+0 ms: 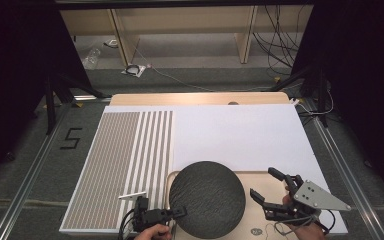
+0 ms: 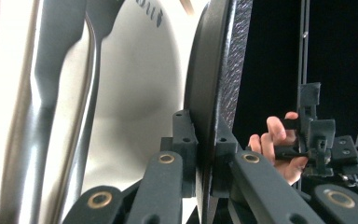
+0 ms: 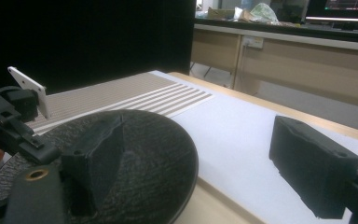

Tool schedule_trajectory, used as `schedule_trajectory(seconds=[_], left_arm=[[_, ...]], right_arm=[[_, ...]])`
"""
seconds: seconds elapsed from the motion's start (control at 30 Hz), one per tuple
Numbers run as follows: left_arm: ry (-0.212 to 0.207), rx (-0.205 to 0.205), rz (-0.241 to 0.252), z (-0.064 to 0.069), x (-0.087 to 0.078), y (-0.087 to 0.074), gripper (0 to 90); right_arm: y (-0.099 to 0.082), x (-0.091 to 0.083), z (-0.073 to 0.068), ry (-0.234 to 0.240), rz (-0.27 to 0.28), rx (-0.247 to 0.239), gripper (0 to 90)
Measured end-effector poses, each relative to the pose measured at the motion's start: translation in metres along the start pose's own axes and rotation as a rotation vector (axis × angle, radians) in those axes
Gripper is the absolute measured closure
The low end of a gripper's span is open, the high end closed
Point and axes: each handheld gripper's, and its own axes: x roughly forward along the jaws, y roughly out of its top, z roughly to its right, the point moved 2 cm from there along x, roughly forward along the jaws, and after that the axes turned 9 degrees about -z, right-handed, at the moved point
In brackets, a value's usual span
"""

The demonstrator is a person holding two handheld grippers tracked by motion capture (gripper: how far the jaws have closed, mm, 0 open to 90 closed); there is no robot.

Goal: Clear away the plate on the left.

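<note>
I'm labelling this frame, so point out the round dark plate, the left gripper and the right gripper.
Round dark plate (image 1: 207, 197): high view, middle of its top.
Left gripper (image 1: 181, 212): high view, jaw tips at the plate's rim.
Right gripper (image 1: 266, 186): high view, gap between its open jaws.

At the bottom of the high view, the left gripper (image 1: 177, 212) has its jaws pinched together; the right gripper (image 1: 266, 187), lower right, spreads its jaws wide.

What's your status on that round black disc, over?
Left gripper shut on the black disc at its near-left rim. Right gripper open, beside the disc's right edge, not touching. Disc on wooden board. Nothing in the way.
</note>
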Motion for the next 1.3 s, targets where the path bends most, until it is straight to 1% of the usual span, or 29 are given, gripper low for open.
schedule_trajectory(seconds=[0.23, 0.5, 0.6, 0.77, 0.9, 1.2, 1.3], left_arm=[[0.027, 0.018, -0.043, 0.002, 0.01, -0.003, 84.4], [0.055, 0.037, -0.074, 0.003, 0.02, -0.004, 84.4], [0.06, 0.034, -0.084, 0.003, 0.022, -0.004, 84.4], [0.077, 0.042, -0.097, 0.003, 0.026, -0.004, 84.3], [0.081, 0.033, -0.106, 0.002, 0.03, -0.004, 84.3], [0.099, 0.037, -0.127, 0.001, 0.04, -0.003, 84.3], [0.105, 0.032, -0.131, 0.001, 0.043, -0.003, 84.2]], right_arm=[[0.0, 0.0, 0.0, 0.0, 0.0, 0.001, 19.2], [0.0, 0.0, 0.0, 0.001, 0.003, 0.0, 19.2], [0.0, 0.0, 0.0, 0.001, 0.003, 0.0, 19.2], [0.0, 0.0, 0.0, 0.0, 0.002, 0.001, 19.2], [0.0, 0.0, 0.0, 0.0, 0.002, 0.0, 19.2], [0.0, 0.0, 0.0, 0.001, 0.007, 0.002, 19.2], [0.0, 0.0, 0.001, 0.0, 0.007, 0.003, 19.2]])
